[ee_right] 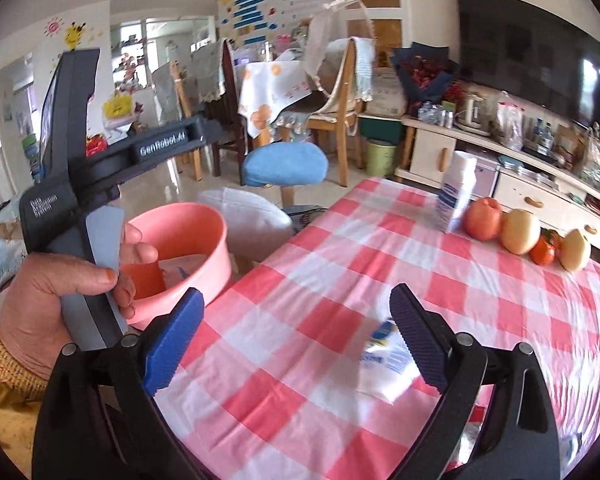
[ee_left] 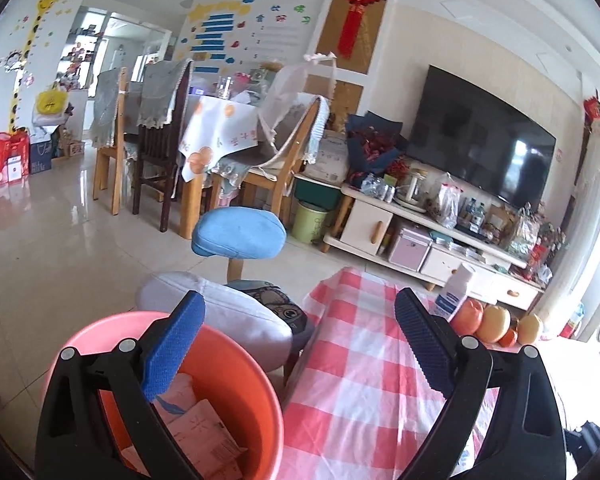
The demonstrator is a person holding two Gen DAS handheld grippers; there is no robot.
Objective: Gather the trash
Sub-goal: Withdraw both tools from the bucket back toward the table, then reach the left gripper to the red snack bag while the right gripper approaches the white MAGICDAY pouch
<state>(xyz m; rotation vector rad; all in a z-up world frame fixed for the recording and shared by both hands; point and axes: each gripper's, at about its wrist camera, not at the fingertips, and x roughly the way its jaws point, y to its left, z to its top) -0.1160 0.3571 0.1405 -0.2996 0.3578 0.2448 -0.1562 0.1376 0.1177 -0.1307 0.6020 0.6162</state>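
My left gripper [ee_left: 299, 300] is open with nothing between its fingers. It hangs above the near rim of a pink basin [ee_left: 236, 368] that holds paper scraps [ee_left: 204, 432], just left of the red-and-white checked table [ee_left: 360, 380]. My right gripper [ee_right: 297, 295] is open over the table [ee_right: 320, 280]. A crumpled white-and-blue wrapper [ee_right: 384, 364] lies on the cloth beside its right finger [ee_right: 416, 344], not gripped. In the right wrist view a hand [ee_right: 52, 280] holds the left gripper's handle over the basin [ee_right: 204, 232].
An upright white-and-blue carton [ee_right: 456, 196] and a row of fruit [ee_right: 520, 232] stand at the table's far edge. A grey-cushioned seat [ee_left: 220, 312] and a blue stool [ee_left: 238, 236] are beyond the basin. A TV cabinet [ee_left: 380, 220] lines the far wall.
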